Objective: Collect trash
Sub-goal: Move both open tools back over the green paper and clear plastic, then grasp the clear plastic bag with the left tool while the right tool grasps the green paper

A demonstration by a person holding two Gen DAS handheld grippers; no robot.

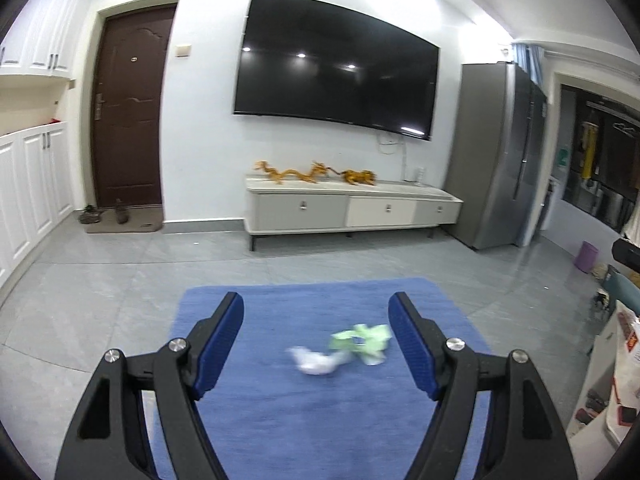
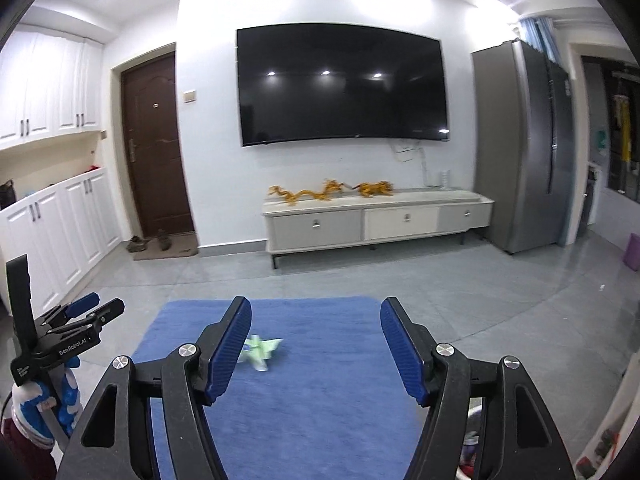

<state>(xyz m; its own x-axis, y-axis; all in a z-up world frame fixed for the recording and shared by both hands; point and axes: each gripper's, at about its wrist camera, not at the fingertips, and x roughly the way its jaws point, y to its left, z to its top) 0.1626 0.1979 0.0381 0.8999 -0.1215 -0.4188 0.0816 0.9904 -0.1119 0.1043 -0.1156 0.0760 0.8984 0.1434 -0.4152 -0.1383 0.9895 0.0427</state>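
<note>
Trash (image 1: 340,350) on blue mat (image 1: 280,420)

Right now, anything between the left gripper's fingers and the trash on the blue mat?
Nothing. In the left wrist view only bare blue mat separates the open left gripper from the white wad and green wrapper.

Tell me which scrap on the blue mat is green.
The crumpled green wrapper, the scrap farther right in the left wrist view. The other scrap beside it is a white wad.
</note>
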